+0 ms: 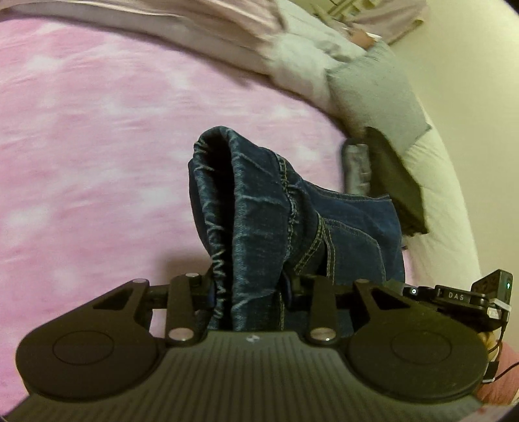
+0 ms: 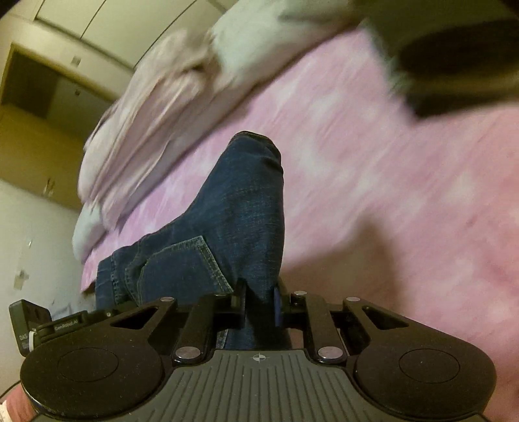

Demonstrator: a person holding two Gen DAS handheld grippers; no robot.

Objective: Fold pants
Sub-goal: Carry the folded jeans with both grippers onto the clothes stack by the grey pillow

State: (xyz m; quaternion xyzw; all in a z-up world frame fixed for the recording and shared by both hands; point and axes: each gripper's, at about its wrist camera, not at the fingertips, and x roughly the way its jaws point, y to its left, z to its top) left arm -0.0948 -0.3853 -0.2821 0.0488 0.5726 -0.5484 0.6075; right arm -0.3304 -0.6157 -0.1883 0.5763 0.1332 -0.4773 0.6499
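Left gripper (image 1: 248, 289) and right gripper (image 2: 259, 300) each clench the denim pants (image 1: 292, 211); the fabric bunches ahead of both, above the bed (image 1: 97, 146).

A home bedroom was the setting. A wide bed spread with a mottled pink-and-white fleece blanket (image 1: 97, 136) filled most of both views, with a rumpled pale pink-striped quilt (image 2: 139, 123) and a white pillow (image 2: 259, 35) heaped along its far edge. A grey fabric cushion (image 1: 376, 87) lay near the bed's corner, just beside a dark olive flat cushion (image 1: 395, 181). Behind the bed stood cream walls (image 1: 470, 97) and tall cream wardrobe doors (image 2: 107, 29) above a dark open alcove (image 2: 39, 87).
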